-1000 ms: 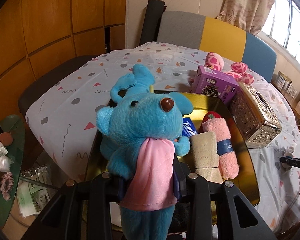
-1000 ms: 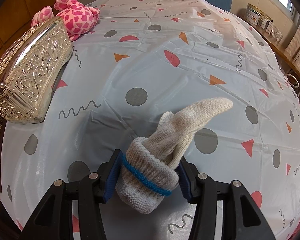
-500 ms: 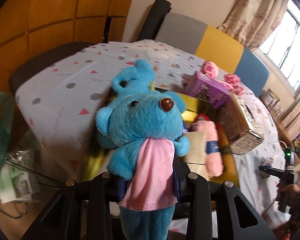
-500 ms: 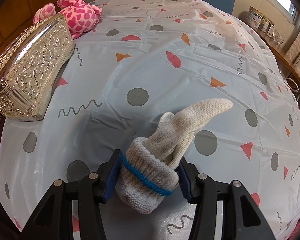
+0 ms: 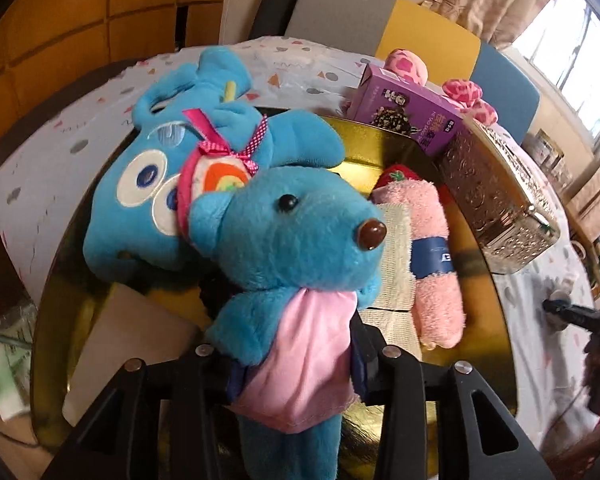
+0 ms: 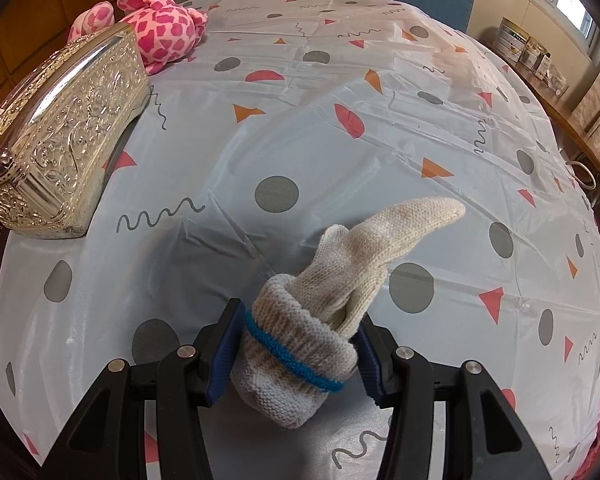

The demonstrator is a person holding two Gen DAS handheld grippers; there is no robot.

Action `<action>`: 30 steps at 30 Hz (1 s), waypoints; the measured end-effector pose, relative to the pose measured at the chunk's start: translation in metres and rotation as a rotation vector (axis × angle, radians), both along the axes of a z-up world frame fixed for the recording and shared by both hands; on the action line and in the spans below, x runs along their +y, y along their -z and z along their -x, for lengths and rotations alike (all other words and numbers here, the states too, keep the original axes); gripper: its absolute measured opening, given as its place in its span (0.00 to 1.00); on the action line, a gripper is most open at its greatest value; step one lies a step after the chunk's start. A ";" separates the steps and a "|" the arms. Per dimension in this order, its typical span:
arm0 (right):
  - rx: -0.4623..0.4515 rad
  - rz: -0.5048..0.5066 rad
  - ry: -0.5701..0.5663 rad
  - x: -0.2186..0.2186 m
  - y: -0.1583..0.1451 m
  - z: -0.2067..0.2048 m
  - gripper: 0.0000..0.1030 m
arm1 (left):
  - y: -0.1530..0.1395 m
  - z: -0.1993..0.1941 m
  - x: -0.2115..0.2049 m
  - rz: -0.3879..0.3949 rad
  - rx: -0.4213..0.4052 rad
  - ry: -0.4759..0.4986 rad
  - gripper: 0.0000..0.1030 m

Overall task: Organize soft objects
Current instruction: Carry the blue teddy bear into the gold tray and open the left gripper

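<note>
Two grips are seen. Left wrist view: a blue bear (image 5: 300,248) is kept between the left gripper (image 5: 296,364) pads, jaws just easing wider, over the gold tray (image 5: 488,280). Right wrist view: a knitted glove (image 6: 312,336) is pinched by the right gripper (image 6: 296,352) above the tablecloth (image 6: 340,80).

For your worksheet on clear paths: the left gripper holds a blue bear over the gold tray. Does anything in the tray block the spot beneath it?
Partly. The blue bear hangs over the gold tray, where a blue big-eyed plush lies to its left and a beige cloth with a pink rolled towel to its right. Directly beneath, the bear hides the tray floor.
</note>
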State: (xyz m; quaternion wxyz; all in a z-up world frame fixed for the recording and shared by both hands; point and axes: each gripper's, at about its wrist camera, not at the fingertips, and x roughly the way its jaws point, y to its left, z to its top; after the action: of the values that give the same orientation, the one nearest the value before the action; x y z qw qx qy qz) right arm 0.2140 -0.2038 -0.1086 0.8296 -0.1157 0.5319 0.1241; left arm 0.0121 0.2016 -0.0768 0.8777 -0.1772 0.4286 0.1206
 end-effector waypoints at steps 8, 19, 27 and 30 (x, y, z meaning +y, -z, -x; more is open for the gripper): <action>-0.003 0.007 0.001 0.002 0.000 0.002 0.52 | 0.000 -0.002 -0.001 -0.035 0.012 0.034 0.59; -0.005 0.018 -0.002 0.004 0.000 0.002 0.51 | -0.019 0.016 -0.005 -0.152 -0.012 0.008 0.69; -0.004 0.014 0.001 0.003 -0.001 0.002 0.51 | -0.034 0.027 -0.003 -0.210 -0.042 -0.030 0.82; -0.005 0.016 0.000 0.003 -0.001 0.002 0.51 | -0.039 0.031 0.000 -0.212 -0.057 -0.044 0.86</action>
State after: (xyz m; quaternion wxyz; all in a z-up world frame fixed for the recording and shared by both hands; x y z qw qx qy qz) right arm 0.2122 -0.2008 -0.1076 0.8301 -0.1224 0.5306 0.1195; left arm -0.0185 0.2012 -0.0375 0.9005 -0.0961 0.3844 0.1794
